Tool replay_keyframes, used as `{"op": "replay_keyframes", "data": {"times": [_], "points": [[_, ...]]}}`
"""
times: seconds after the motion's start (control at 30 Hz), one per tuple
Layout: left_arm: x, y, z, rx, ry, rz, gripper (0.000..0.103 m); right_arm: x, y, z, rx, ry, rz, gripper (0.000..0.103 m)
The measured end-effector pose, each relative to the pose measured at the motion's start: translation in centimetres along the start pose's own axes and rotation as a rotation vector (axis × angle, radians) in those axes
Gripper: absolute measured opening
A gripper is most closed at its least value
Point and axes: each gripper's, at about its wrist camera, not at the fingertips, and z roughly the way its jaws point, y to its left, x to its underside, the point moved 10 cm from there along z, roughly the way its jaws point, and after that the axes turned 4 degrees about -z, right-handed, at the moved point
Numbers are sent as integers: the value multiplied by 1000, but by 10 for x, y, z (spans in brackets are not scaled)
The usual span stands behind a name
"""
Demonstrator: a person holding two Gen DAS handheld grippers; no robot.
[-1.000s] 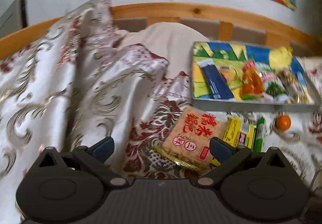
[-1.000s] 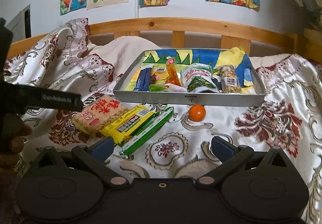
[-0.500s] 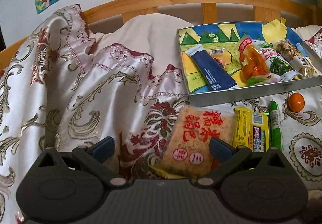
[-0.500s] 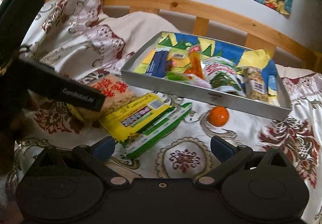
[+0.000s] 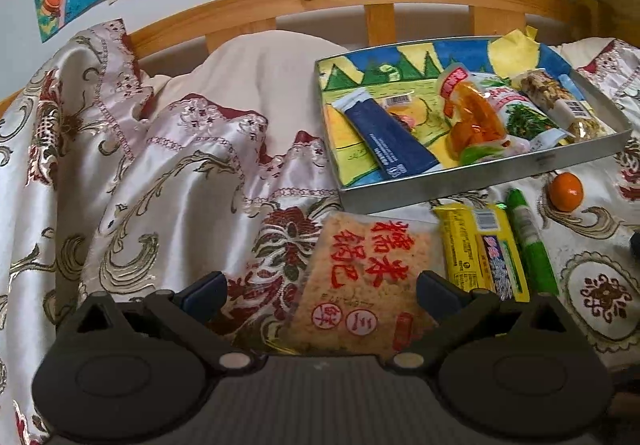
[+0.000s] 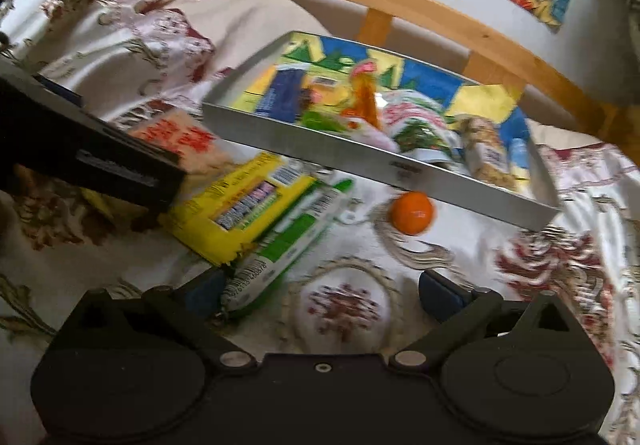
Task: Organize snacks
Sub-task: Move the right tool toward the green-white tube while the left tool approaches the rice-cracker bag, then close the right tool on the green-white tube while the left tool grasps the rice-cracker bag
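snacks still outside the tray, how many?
4, all on the bedspread in front of the tray: rice cracker pack leftmost, yellow pack beside it, green tube next, orange rightmost. More may hide under the packs.

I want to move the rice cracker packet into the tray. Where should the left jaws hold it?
Grip the near end of the rice cracker packet, coming low from the front. It lies flat, too wide for the open left gripper to span, so pinch the thin sealed edge.
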Motion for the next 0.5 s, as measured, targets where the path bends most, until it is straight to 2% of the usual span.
{"op": "replay_keyframes", "data": {"times": [0.13,0.43,0.5], "points": [[1,-8,-1,32,3,35,102,3,-16,-4,85,-9,-2,101],[6,-23,14,35,35,125,102,-3,-7,-3,66,-55,-72,96],[6,-23,17,34,41,125,102,-4,-5,0,51,-61,-81,92]]}}
